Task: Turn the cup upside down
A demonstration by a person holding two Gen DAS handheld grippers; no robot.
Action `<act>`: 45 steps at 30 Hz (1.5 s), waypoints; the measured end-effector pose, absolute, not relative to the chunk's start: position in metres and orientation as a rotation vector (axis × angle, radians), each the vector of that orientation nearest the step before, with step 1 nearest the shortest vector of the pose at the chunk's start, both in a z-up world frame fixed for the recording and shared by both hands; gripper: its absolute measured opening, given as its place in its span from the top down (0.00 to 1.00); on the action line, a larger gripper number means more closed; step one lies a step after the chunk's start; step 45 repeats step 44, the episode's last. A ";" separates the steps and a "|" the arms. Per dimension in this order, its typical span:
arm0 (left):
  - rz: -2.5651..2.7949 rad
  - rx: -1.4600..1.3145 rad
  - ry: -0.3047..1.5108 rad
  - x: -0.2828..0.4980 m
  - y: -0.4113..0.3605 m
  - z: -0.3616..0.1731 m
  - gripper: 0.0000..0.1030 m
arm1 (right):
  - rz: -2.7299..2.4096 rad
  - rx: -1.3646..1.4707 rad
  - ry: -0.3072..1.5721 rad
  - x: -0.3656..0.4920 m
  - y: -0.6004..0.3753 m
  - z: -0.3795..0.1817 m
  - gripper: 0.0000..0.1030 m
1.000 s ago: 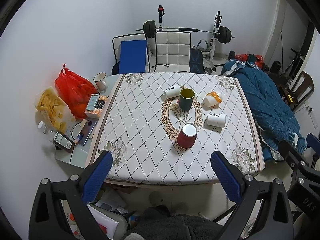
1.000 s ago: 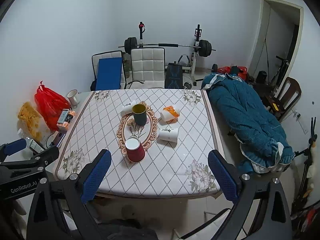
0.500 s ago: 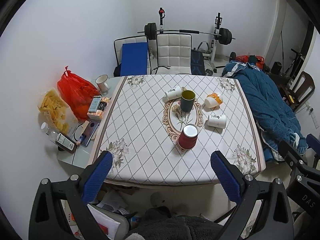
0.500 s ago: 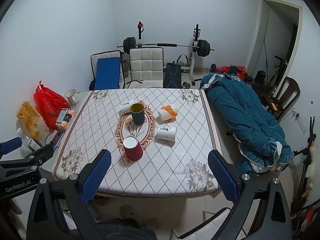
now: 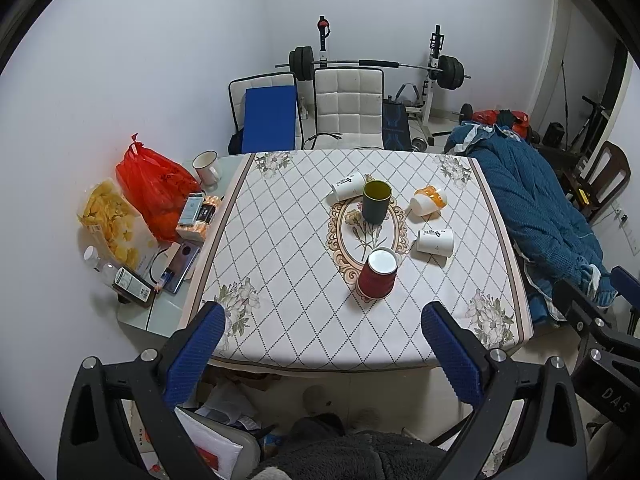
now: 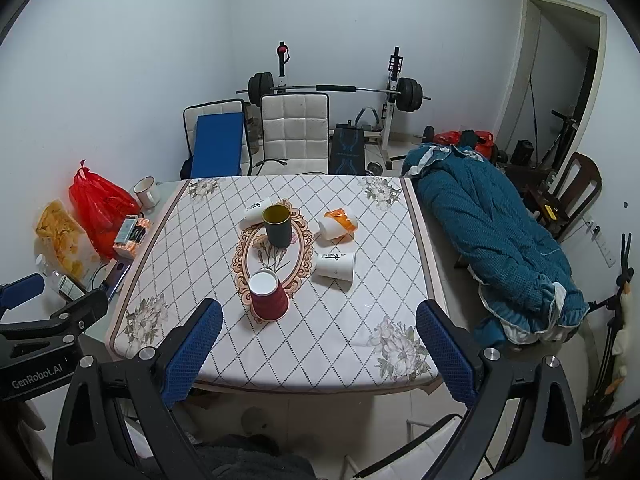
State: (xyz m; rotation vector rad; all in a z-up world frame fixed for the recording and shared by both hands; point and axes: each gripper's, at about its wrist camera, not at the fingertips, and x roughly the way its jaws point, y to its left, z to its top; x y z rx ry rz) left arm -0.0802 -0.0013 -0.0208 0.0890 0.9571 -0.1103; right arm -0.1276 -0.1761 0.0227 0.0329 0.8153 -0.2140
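Note:
A red paper cup (image 5: 377,274) (image 6: 268,294) stands upside down near the table's front middle. A dark green cup (image 5: 376,202) (image 6: 277,226) stands upright, mouth up, behind it. Three pale cups lie on their sides: a white one (image 5: 346,191) (image 6: 256,211) behind the green cup, an orange-and-white one (image 5: 428,200) (image 6: 338,224) and a white one (image 5: 435,241) (image 6: 336,266) to the right. My left gripper (image 5: 322,344) is open and empty, held back from the table's near edge. My right gripper (image 6: 318,342) is open and empty, also short of the table.
The table (image 5: 288,264) wears a diamond-pattern cloth. At its left sit a red bag (image 5: 154,188), a snack bag (image 5: 110,220), a mug (image 5: 206,166), boxes and phones. A blue quilt (image 6: 488,236) lies right of the table. Chairs (image 5: 346,108) and a barbell rack stand behind.
Both grippers drifted slightly back and up from the table; the cups look a little farther off. Nothing on the table moved.

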 end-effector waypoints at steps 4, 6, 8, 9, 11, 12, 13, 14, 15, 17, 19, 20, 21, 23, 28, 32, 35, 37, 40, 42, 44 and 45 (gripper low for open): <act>-0.106 0.089 0.953 -0.078 0.007 -0.018 0.02 | -0.212 0.034 0.819 -0.125 -0.176 0.021 0.03; -0.102 0.089 0.952 -0.078 0.009 -0.016 0.02 | -0.209 0.037 0.819 -0.123 -0.176 0.020 0.03; -0.100 0.090 0.949 -0.077 0.010 -0.016 0.02 | -0.211 0.037 0.819 -0.123 -0.177 0.020 0.03; -0.100 0.090 0.949 -0.077 0.010 -0.016 0.02 | -0.209 0.038 0.820 -0.123 -0.176 0.020 0.03; -0.099 0.092 0.946 -0.077 0.009 -0.016 0.02 | -0.209 0.037 0.819 -0.123 -0.176 0.020 0.03; -0.098 0.094 0.945 -0.077 0.009 -0.016 0.02 | -0.209 0.037 0.818 -0.123 -0.176 0.020 0.03; -0.099 0.094 0.945 -0.077 0.009 -0.017 0.02 | -0.208 0.038 0.819 -0.122 -0.176 0.020 0.03; -0.098 0.094 0.944 -0.076 0.010 -0.017 0.02 | -0.208 0.038 0.821 -0.123 -0.176 0.020 0.03; -0.099 0.095 0.943 -0.077 0.009 -0.017 0.02 | -0.207 0.038 0.821 -0.123 -0.176 0.020 0.03; -0.098 0.095 0.941 -0.076 0.010 -0.016 0.02 | -0.207 0.040 0.821 -0.122 -0.176 0.018 0.03; -0.098 0.096 0.940 -0.075 0.012 -0.016 0.02 | -0.205 0.043 0.822 -0.121 -0.176 0.018 0.03; -0.098 0.097 0.940 -0.076 0.011 -0.016 0.02 | -0.205 0.045 0.823 -0.120 -0.175 0.018 0.03; -0.098 0.097 0.940 -0.077 0.010 -0.016 0.02 | -0.206 0.049 0.823 -0.119 -0.175 0.018 0.03; -0.099 0.097 0.940 -0.077 0.011 -0.016 0.02 | -0.206 0.053 0.823 -0.117 -0.175 0.017 0.03; -0.099 0.098 0.939 -0.078 0.010 -0.016 0.02 | -0.205 0.062 0.823 -0.116 -0.174 0.016 0.03; -0.099 0.098 0.939 -0.077 0.010 -0.016 0.02 | -0.204 0.067 0.824 -0.117 -0.175 0.016 0.03; -0.099 0.098 0.939 -0.077 0.011 -0.016 0.02 | -0.204 0.068 0.824 -0.117 -0.175 0.016 0.03; -0.098 0.099 0.939 -0.077 0.010 -0.016 0.02 | -0.205 0.069 0.824 -0.117 -0.175 0.016 0.03; -0.098 0.098 0.940 -0.078 0.009 -0.017 0.02 | -0.203 0.072 0.825 -0.116 -0.175 0.015 0.03; -0.096 0.099 0.937 -0.078 0.010 -0.016 0.02 | -0.203 0.074 0.827 -0.115 -0.175 0.015 0.03; -0.097 0.101 0.935 -0.076 0.014 -0.016 0.02 | -0.203 0.075 0.827 -0.113 -0.175 0.015 0.03; -0.097 0.101 0.935 -0.076 0.014 -0.016 0.02 | -0.203 0.075 0.827 -0.113 -0.175 0.015 0.03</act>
